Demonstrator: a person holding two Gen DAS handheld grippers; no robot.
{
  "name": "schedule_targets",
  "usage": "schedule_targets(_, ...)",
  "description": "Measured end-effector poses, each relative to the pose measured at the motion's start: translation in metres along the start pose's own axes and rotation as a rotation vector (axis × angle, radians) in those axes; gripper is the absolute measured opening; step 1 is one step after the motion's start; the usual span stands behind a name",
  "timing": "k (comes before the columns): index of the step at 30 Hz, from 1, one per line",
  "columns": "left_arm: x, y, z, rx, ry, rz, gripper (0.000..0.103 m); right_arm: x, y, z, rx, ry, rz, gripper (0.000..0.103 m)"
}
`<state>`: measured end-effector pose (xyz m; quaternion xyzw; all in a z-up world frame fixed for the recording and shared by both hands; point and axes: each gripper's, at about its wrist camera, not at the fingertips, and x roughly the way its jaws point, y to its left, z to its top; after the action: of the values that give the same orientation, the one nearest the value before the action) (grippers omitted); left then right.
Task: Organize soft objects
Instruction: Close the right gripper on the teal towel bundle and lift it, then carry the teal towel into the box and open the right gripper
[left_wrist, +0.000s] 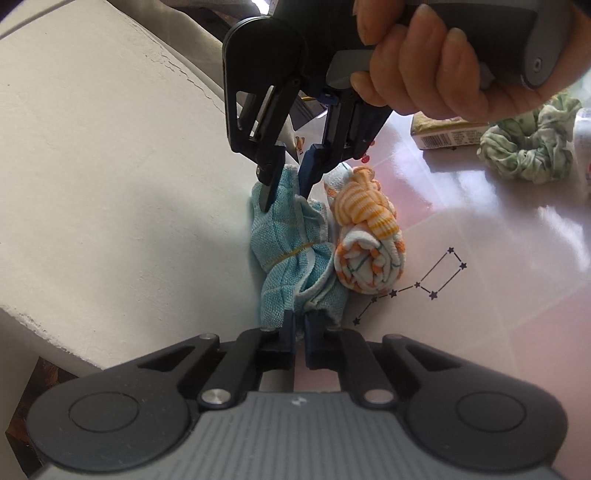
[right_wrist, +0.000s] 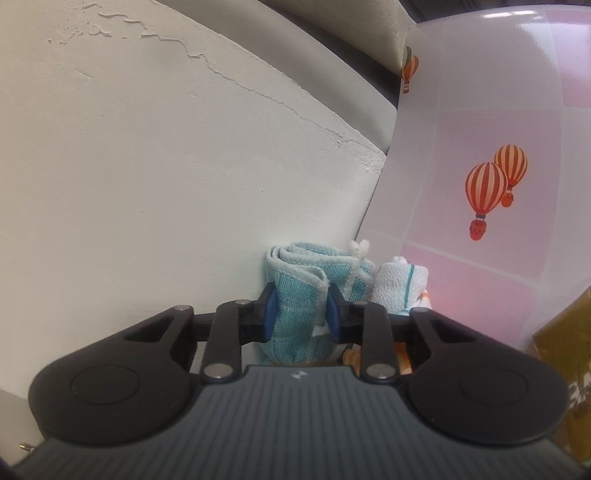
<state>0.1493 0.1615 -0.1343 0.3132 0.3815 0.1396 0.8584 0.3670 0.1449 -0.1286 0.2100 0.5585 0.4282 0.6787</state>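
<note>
A rolled light-blue cloth tied with a yellow rubber band lies on the table against the white wall. My left gripper is shut on its near end. My right gripper is shut on its far end; the right wrist view shows its jaws clamped around the blue cloth. A rolled white and orange striped cloth lies touching the blue one on its right, and it also shows in the right wrist view. A green scrunchie lies at the far right.
The white plaster wall runs along the left. The glossy pink and white tablecloth has star and balloon prints. A small cardboard box sits beside the scrunchie. A yellow-brown box stands at the right.
</note>
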Motion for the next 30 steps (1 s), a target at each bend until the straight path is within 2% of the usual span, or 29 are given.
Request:
schedule_targets(3,-0.017,0.004,0.002,-0.008,-0.032,0.025,0.005,-0.008,0.010,-0.002,-0.017,-0.010,-0.002,0.013)
schedule_targets(7,-0.052,0.013,0.007,-0.014,-0.098,0.058,0.005,-0.033,0.028,-0.006,-0.035,-0.040,0.027,0.012)
schedule_targets(10,-0.085,0.021,0.012,-0.027,-0.156,0.079,0.005,-0.062,0.046,-0.012,-0.050,-0.073,0.058,0.011)
schedule_targets(13,-0.119,0.027,0.019,-0.053,-0.213,0.066,0.005,-0.100,0.060,-0.023,-0.072,-0.112,0.075,0.011)
schedule_targets(17,-0.167,0.026,0.033,-0.083,-0.362,-0.034,0.005,-0.168,0.061,-0.046,-0.073,-0.192,0.079,0.011)
schedule_targets(20,-0.204,0.004,0.052,-0.038,-0.498,-0.083,0.004,-0.224,0.045,-0.067,-0.043,-0.257,0.068,0.009)
schedule_targets(25,-0.255,-0.047,0.090,0.044,-0.649,-0.206,0.004,-0.341,0.000,-0.114,0.016,-0.381,0.001,0.009)
schedule_targets(30,-0.297,-0.119,0.138,0.102,-0.772,-0.363,0.004,-0.463,-0.051,-0.164,0.079,-0.530,-0.078,0.009)
